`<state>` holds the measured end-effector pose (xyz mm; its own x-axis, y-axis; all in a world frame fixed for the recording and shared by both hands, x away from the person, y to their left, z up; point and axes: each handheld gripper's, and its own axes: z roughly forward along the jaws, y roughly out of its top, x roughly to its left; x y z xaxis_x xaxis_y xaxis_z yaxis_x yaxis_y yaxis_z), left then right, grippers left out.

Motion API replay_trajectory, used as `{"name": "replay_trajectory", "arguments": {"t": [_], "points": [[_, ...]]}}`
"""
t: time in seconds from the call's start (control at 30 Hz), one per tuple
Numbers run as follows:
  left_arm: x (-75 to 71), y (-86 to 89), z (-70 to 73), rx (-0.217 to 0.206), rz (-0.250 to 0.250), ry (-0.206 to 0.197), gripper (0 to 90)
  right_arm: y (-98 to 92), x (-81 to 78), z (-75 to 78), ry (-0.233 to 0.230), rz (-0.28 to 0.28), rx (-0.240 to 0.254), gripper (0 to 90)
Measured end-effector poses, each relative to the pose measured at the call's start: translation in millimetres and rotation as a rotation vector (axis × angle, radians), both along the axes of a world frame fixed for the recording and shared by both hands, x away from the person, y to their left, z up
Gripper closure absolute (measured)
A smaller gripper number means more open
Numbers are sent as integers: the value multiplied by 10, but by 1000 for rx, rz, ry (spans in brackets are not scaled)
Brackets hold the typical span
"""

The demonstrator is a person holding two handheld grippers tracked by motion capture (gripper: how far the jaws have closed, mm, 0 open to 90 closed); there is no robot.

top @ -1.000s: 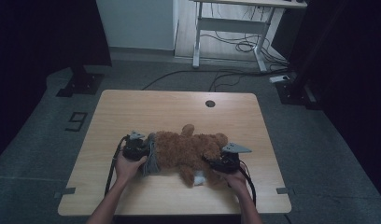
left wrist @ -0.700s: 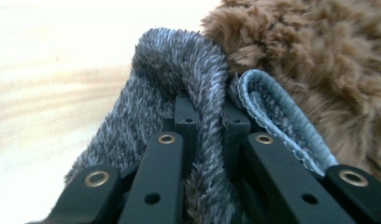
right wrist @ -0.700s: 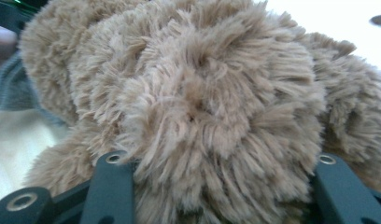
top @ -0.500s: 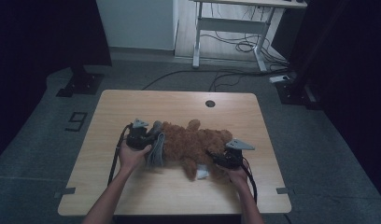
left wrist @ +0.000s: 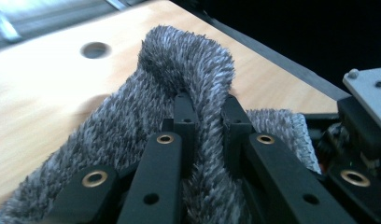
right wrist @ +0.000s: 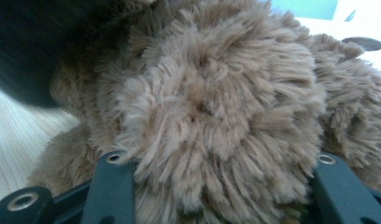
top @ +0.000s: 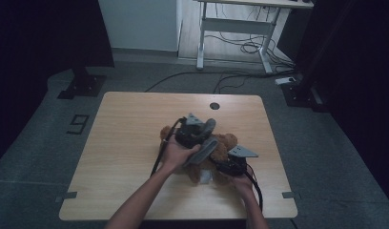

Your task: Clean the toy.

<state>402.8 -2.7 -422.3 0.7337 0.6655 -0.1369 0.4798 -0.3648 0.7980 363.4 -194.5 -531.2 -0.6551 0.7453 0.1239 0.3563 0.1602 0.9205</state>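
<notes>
A brown plush toy (top: 227,142) lies on the wooden table (top: 126,143), right of the middle. My left gripper (top: 205,135) hangs over it, shut on a strip of grey furry cloth (top: 203,151) that drapes down across the toy. In the left gripper view the cloth (left wrist: 198,70) is pinched between the jaws of that gripper (left wrist: 207,106) and arches up past the tips. My right gripper (top: 220,163) is at the toy's near side, shut on the brown fur (right wrist: 212,107), which bulges between the two jaws of this gripper (right wrist: 221,191). A white tag (top: 205,177) sticks out under the toy.
A round cable hole (top: 214,106) sits near the table's far edge. The right gripper's body (left wrist: 366,126) is close beside the left one. Beyond the table are a white desk frame (top: 230,28), floor cables (top: 240,47) and a dark stand base (top: 80,86).
My left hand has risen and moved right, carrying the grey cloth from the toy's left side to over it. The right hand has stayed put on the toy.
</notes>
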Motion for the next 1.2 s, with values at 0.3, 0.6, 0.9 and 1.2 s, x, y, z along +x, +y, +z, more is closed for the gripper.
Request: {"name": "replay_trajectory", "arguments": {"t": [0.3, 0.6, 0.9, 1.2], "points": [[59, 76, -208, 120, 74, 1, 799, -1, -16, -11, 1, 4, -24, 492], [105, 851, -231, 134, 184, 28, 799, 0, -26, -14, 7, 6, -7, 492], [76, 1179, -256, 179, 247, 35, 801, 4, -28, -17, 14, 11, 5, 489], [86, 1530, -722, 191, 310, 161, 805, -18, -9, -32, 30, 12, 24, 489]]}}
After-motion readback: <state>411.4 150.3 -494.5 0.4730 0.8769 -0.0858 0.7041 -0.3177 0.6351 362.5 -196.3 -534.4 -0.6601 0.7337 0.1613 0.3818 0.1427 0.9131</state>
